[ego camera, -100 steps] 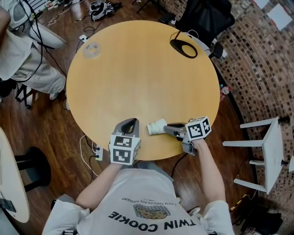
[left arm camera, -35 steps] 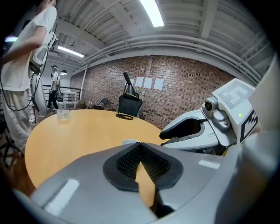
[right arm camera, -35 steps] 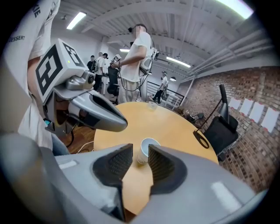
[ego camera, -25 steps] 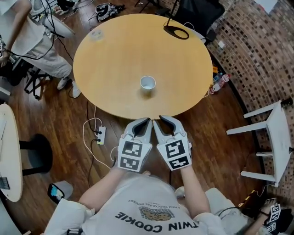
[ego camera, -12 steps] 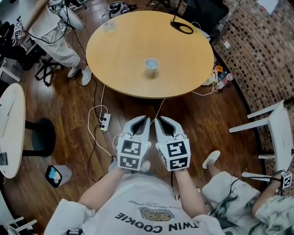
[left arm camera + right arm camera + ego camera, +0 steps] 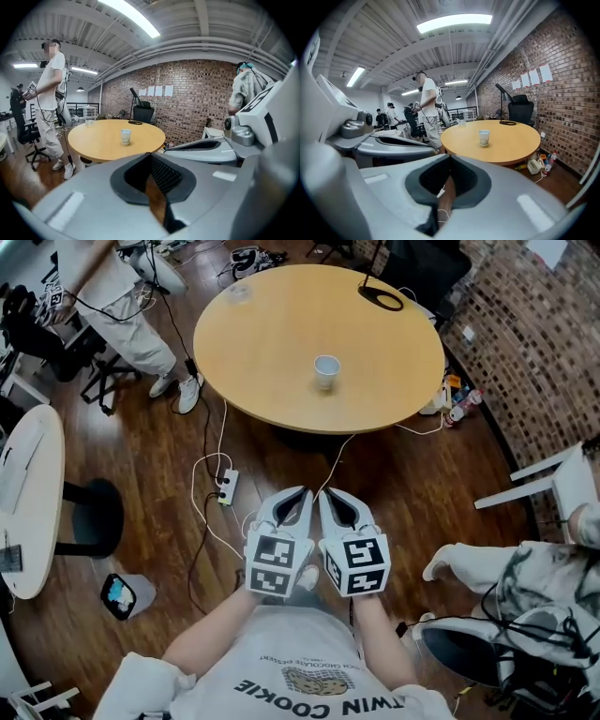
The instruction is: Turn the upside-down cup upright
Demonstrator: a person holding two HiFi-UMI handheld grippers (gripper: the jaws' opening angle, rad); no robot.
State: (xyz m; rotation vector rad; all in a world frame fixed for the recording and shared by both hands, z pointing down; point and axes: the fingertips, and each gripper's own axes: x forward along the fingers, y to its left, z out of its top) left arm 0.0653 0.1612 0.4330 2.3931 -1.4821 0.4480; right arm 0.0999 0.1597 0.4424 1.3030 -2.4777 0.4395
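Observation:
The white paper cup (image 6: 326, 369) stands upright, mouth up, near the middle of the round wooden table (image 6: 281, 390). It shows small and far off in the left gripper view (image 6: 125, 136) and the right gripper view (image 6: 484, 137). My left gripper (image 6: 302, 493) and right gripper (image 6: 328, 493) hang side by side over the wooden floor, well back from the table's near edge. Both are shut, with nothing between their fingers. The right jaws have just been closing on nothing. Each sees the other beside it: left gripper (image 6: 151, 154), right gripper (image 6: 450, 157).
A black ring-shaped lamp base (image 6: 380, 298) and a clear cup (image 6: 237, 292) sit at the table's far edge. A power strip (image 6: 228, 487) and cables lie on the floor ahead. A person (image 6: 112, 277) stands far left; another sits at right (image 6: 525, 568).
Both grippers have drawn back from the table together, so the cup lies farther off. Four seconds ago the right gripper held the cup on its side at the near edge; now it stands free.

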